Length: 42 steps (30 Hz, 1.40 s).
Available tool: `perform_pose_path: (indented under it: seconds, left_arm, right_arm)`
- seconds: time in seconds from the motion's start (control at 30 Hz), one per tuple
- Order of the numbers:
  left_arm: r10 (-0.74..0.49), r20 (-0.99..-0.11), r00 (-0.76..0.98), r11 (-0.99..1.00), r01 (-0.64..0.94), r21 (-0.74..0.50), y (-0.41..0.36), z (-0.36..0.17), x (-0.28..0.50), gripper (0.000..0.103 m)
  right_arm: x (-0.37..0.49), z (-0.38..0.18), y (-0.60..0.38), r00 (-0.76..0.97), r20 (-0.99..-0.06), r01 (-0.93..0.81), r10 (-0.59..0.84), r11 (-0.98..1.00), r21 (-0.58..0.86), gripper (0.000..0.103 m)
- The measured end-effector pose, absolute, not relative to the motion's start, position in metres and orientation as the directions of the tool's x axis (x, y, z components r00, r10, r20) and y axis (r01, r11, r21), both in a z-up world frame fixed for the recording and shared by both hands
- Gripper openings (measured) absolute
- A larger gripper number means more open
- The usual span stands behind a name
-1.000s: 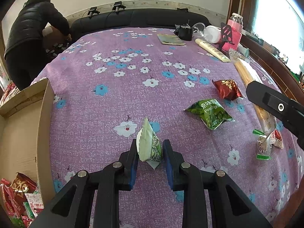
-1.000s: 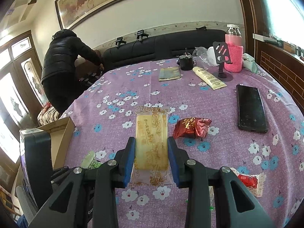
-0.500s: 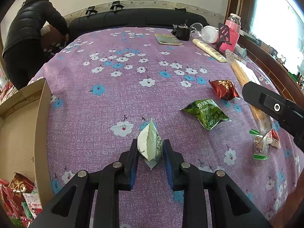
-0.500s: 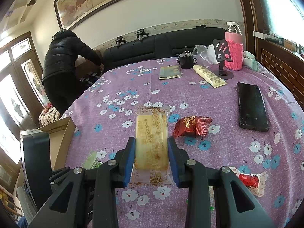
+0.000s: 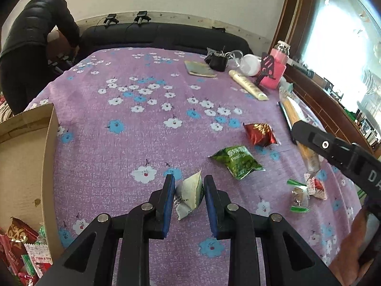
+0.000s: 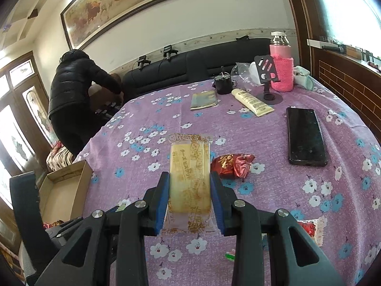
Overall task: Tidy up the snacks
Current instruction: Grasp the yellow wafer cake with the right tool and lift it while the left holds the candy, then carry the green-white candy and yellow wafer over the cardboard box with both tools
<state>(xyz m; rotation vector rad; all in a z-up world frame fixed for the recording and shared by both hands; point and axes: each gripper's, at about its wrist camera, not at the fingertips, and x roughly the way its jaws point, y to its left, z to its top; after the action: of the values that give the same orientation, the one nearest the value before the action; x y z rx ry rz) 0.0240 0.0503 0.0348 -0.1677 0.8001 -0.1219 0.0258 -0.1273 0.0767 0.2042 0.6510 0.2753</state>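
Purple flowered tablecloth (image 5: 123, 147) below, we grip both loads firmly: left gripper (image 5: 188, 195) pinches the pale-green sachet (image 5: 189, 194), right gripper (image 6: 190, 196) clamps the yellow biscuit pack (image 6: 190, 176) (cardboard box (image 5: 21, 166) next).

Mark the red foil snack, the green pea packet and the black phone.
red foil snack (image 5: 260, 134), left wrist view, middle of the wrapper.
green pea packet (image 5: 238, 162), left wrist view, centre of the printed face.
black phone (image 6: 305, 136), right wrist view, middle of the screen.
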Motion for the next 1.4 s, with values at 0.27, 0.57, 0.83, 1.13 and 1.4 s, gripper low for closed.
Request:
perform_pose_path:
  seconds: [0.27, 0.57, 0.83, 1.13, 1.4]
  left_arm:
    - [-0.175, -0.732, 0.659, 0.980, 0.049, -0.191, 0.048, 0.027, 0.030, 0.026]
    - [-0.063, -0.773, 0.631, 0.996, -0.005, -0.085, 0.042, 0.013, 0.032, 0.019]
    - [-0.054, -0.745, 0.665, 0.991, -0.057, -0.123, 0.050, 0.029, 0.010, 0.019]
    - [-0.037, -0.716, 0.697, 0.985, -0.096, -0.143, 0.071, 0.048, -0.028, 0.019]
    - [-0.001, -0.680, 0.734, 0.973, -0.157, -0.171, 0.106, 0.064, -0.057, 0.019]
  right_arm:
    - [0.026, 0.077, -0.130, 0.761, -0.565, -0.190, 0.319, 0.942, 0.277, 0.032]
    - [0.023, 0.079, -0.123, 0.763, -0.559, -0.209, 0.325, 0.942, 0.263, 0.032]
    - [0.014, 0.080, -0.110, 0.762, -0.545, -0.259, 0.351, 0.936, 0.240, 0.032]
    - [-0.007, 0.078, -0.080, 0.703, -0.534, -0.415, 0.470, 0.881, 0.228, 0.032]
    - [-0.017, 0.081, -0.067, 0.682, -0.516, -0.491, 0.518, 0.847, 0.202, 0.033]
